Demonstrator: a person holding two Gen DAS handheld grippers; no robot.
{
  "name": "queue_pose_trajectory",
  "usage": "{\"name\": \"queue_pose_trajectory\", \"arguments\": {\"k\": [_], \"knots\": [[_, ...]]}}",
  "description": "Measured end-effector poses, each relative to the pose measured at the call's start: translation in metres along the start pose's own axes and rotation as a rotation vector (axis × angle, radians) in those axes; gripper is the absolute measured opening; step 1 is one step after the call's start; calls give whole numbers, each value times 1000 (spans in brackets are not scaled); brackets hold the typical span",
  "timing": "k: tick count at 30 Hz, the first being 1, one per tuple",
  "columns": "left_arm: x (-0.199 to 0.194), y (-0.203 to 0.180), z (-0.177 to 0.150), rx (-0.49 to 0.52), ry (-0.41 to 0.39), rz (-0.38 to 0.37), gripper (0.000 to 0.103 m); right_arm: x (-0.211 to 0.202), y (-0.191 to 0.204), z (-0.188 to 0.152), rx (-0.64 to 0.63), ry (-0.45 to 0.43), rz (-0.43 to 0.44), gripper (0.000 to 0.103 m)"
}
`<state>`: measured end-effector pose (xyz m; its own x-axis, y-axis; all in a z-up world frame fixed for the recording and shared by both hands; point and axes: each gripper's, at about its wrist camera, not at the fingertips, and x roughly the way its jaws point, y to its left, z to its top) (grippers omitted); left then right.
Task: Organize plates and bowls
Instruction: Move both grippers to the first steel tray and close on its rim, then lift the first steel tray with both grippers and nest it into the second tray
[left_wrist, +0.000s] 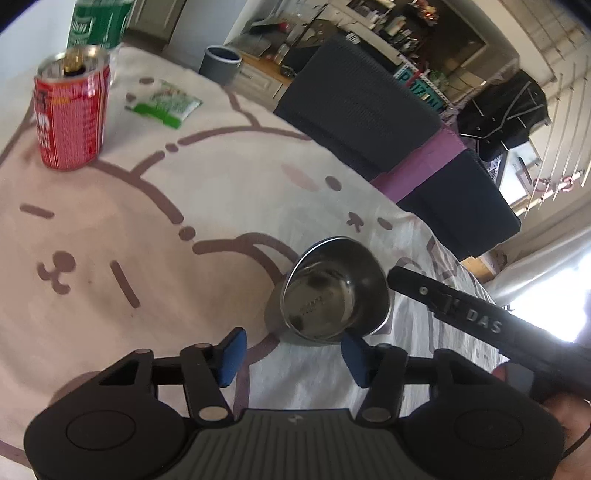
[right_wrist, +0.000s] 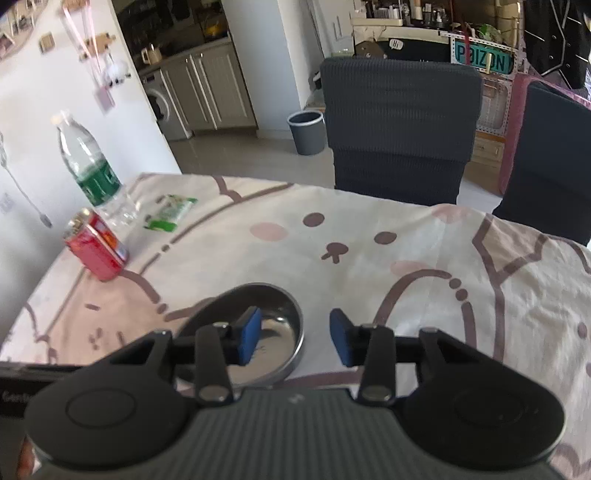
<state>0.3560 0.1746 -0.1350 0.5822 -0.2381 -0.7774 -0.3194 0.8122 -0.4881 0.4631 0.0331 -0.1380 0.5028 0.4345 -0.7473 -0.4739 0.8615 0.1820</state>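
Observation:
One steel bowl (left_wrist: 332, 291) (right_wrist: 277, 306) stands upright on the cartoon tablecloth (right_wrist: 406, 229). My left gripper (left_wrist: 293, 356) hovers just short of it, open, with only cloth between its blue pads (left_wrist: 232, 356). The bowl's near rim lies close to the right pad. My right gripper (right_wrist: 295, 341) straddles the bowl's right rim: its left pad (right_wrist: 249, 339) hangs over the bowl's inside and its right pad is outside, with neither touching the metal. A black part of the right tool (left_wrist: 461, 314) crosses the left wrist view beside the bowl.
A red can (left_wrist: 70, 110) (right_wrist: 98, 247), a water bottle with a green label (right_wrist: 90, 173) and a green packet (left_wrist: 164, 101) (right_wrist: 171, 212) sit at the table's far left. Two dark chairs (right_wrist: 399, 125) stand behind the far edge, a grey bin (right_wrist: 306, 131) beyond.

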Motion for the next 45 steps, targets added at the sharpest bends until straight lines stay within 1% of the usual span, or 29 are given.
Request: {"name": "queue_pose_trajectory", "arguments": {"k": [2,4,7,8,9,12,14,16,18,20,24,27,34,40,45], "knots": [[5,0,1,-11,-5,-2,52,11,1,2,-11,21,-6,45],[8,1,3,-28,-9,-7,45,18,2,2,-28,37,-14,45],[11,1,5,-37,-17,-2,38,25,6,2,-62,50,-20,34],[12,1,5,-42,-17,-3,36,28,6,2,-72,58,-18,27],[14,1,6,-47,-17,-3,31,30,7,2,-82,64,-24,21],[16,2,6,-36,-22,12,25,33,9,3,-102,70,-45,14],[15,4,7,-35,-28,14,20,36,11,3,-112,71,-56,13],[14,5,9,-21,-30,16,17,37,11,1,-109,71,-63,10],[12,3,8,6,-31,26,14,33,8,-2,-86,71,-55,7],[9,2,7,25,-26,23,11,28,6,-6,-60,69,-44,7],[-7,-5,2,86,-27,13,9,7,0,-12,-8,47,-26,7],[-28,-9,-3,102,-40,-13,7,-20,-2,-17,27,17,0,7],[-89,-22,-23,146,-95,-53,6,-88,11,-36,47,-60,26,7],[-140,-27,-52,187,-141,-87,6,-136,23,-67,124,-108,58,7],[-164,-21,-81,209,-146,-105,6,-164,34,-99,181,-119,78,7]]}}
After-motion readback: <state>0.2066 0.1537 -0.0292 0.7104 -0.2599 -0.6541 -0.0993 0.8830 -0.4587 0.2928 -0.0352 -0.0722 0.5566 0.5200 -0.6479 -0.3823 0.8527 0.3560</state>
